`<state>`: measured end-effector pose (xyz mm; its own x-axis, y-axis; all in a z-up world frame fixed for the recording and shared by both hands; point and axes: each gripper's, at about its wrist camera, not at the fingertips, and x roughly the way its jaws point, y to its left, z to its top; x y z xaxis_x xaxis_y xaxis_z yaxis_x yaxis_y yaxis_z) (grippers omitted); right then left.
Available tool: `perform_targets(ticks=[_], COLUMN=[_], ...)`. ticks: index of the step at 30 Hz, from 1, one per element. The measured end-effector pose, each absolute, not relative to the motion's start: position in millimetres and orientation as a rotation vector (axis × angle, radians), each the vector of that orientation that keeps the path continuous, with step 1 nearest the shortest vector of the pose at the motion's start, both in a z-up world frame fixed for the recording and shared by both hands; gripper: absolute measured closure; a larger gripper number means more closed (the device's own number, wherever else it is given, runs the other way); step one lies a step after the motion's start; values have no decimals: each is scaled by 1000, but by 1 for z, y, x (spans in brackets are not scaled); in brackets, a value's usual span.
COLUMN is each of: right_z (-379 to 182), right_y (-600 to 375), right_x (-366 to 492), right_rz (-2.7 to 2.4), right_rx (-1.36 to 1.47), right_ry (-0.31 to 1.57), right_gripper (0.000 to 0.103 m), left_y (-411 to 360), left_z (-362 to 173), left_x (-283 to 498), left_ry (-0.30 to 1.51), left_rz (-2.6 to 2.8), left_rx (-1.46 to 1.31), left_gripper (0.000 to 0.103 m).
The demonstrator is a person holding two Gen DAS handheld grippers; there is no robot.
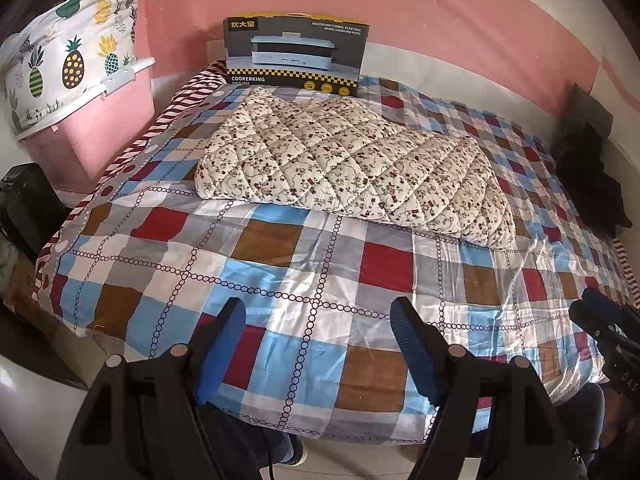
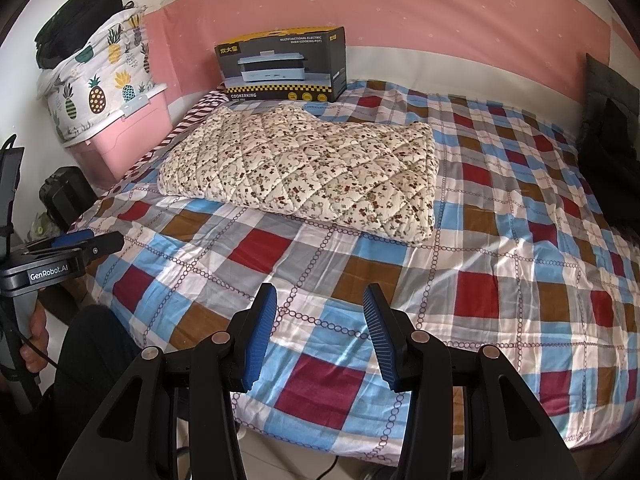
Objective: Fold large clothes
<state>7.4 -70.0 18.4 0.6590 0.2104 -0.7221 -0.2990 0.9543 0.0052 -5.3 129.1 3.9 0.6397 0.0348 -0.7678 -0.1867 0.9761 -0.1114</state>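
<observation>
A cream quilted garment with a small floral print (image 1: 352,168) lies folded into a thick pad on the far middle of the checked bed (image 1: 280,320); it also shows in the right wrist view (image 2: 304,168). My left gripper (image 1: 318,312) is open and empty above the bed's near edge, well short of the garment. My right gripper (image 2: 320,300) is open and empty, also over the near part of the bed (image 2: 500,280). Each gripper shows at the edge of the other's view: the right one (image 1: 600,316), the left one (image 2: 80,244).
A black and yellow cooker box (image 1: 296,52) stands at the bed's head against the pink wall. A pink storage bin (image 1: 100,128) with a pineapple-print bundle (image 1: 68,48) sits at the left. Dark clothes (image 1: 592,168) lie at the bed's right edge. Black objects (image 1: 24,204) stand left of the bed.
</observation>
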Motion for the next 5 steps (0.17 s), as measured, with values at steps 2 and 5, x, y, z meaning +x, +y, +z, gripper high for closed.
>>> perform_targets(ticks=[2, 5], right_z=[17, 16], right_y=[-69, -67], right_x=[6, 4], right_rz=[286, 285], right_rx=[-113, -111], right_ry=[802, 801], right_gripper=[57, 57], left_y=[130, 130], left_z=[4, 4], left_x=[-6, -6], left_ry=[865, 866], left_rz=[132, 131], left_rx=[-188, -189], left_gripper=[26, 26])
